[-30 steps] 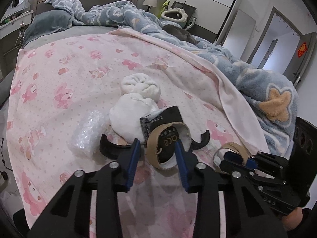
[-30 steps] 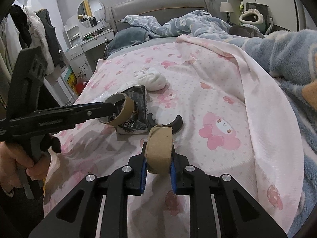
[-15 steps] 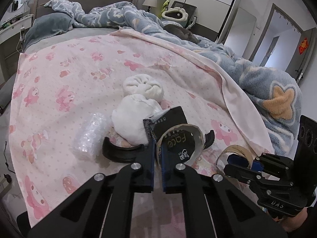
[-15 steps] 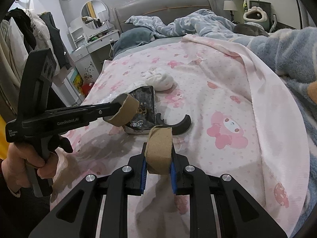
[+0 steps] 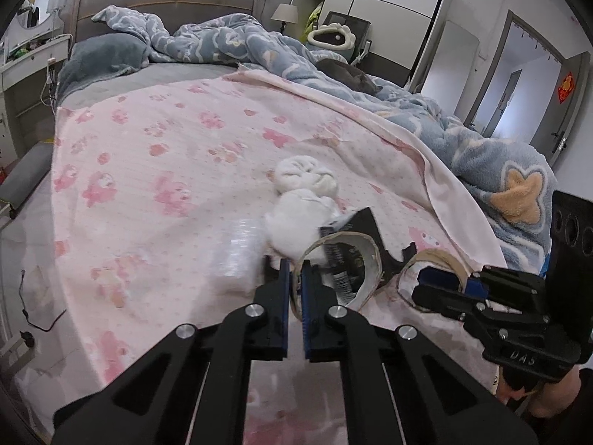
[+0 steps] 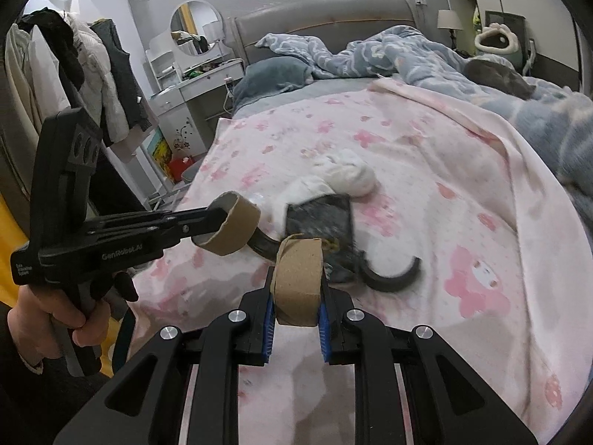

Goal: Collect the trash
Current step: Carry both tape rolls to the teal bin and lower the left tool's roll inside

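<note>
My left gripper [image 5: 294,272] is shut on the wall of a cardboard tape ring [image 5: 365,256] and holds it above the pink bedsheet [image 5: 148,170]; it shows from the side in the right wrist view [image 6: 231,228]. My right gripper [image 6: 296,296] is shut on a second cardboard ring [image 6: 298,278], also seen in the left wrist view [image 5: 433,259]. On the sheet lie two white crumpled tissue wads [image 5: 304,200], a black wrapper [image 6: 322,218], a clear plastic piece [image 5: 237,248] and a black curved plastic piece [image 6: 393,280].
A blue fleece blanket [image 5: 481,155] is heaped along the right side and head of the bed. A grey pillow [image 5: 103,55] lies at the headboard. A white dresser with mirror [image 6: 192,85] and hanging clothes [image 6: 92,70] stand left of the bed.
My left gripper closed on the cardboard ring's wall and lifted it off the sheet. My right gripper kept its ring and rose slightly.
</note>
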`<move>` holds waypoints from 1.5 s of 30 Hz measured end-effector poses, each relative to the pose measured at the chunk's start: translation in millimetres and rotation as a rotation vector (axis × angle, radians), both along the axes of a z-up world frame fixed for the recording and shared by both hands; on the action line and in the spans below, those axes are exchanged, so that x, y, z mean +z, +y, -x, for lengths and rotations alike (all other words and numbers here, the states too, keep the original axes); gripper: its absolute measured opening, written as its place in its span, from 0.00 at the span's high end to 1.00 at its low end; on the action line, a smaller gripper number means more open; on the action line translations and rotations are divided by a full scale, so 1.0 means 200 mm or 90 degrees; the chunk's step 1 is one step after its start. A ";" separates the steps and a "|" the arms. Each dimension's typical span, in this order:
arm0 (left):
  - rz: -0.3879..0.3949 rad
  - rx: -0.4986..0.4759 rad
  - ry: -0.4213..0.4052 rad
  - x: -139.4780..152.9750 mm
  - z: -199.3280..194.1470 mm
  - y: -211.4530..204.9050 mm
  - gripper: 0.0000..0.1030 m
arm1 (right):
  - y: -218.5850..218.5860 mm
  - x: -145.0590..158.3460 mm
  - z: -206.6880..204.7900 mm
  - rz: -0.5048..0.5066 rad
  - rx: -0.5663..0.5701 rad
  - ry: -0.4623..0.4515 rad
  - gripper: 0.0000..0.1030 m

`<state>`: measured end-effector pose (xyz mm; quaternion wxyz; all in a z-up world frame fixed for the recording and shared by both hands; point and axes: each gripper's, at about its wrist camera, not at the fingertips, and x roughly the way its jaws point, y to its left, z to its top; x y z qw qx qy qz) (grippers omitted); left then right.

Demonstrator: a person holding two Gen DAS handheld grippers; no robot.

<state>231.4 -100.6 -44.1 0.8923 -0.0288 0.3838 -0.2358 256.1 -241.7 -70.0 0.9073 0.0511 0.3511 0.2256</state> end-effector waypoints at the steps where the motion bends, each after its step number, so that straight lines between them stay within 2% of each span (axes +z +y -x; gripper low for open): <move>1: -0.003 0.002 -0.001 0.00 0.00 0.02 0.94 | 0.02 0.01 0.00 -0.004 0.002 0.000 0.81; 8: -0.036 0.010 -0.009 0.02 0.03 0.18 0.94 | 0.20 0.08 -0.06 -0.014 0.026 -0.013 0.81; 17: -0.053 0.031 0.006 0.02 0.06 0.44 0.94 | 0.48 0.11 -0.11 -0.014 0.074 -0.011 0.81; 38: -0.149 0.047 0.087 -0.09 0.17 0.90 0.94 | 1.01 0.10 -0.15 -0.023 0.187 0.016 0.81; 45: -0.172 0.051 0.152 -0.20 0.20 1.06 0.94 | 1.20 0.07 -0.14 -0.026 0.233 0.037 0.81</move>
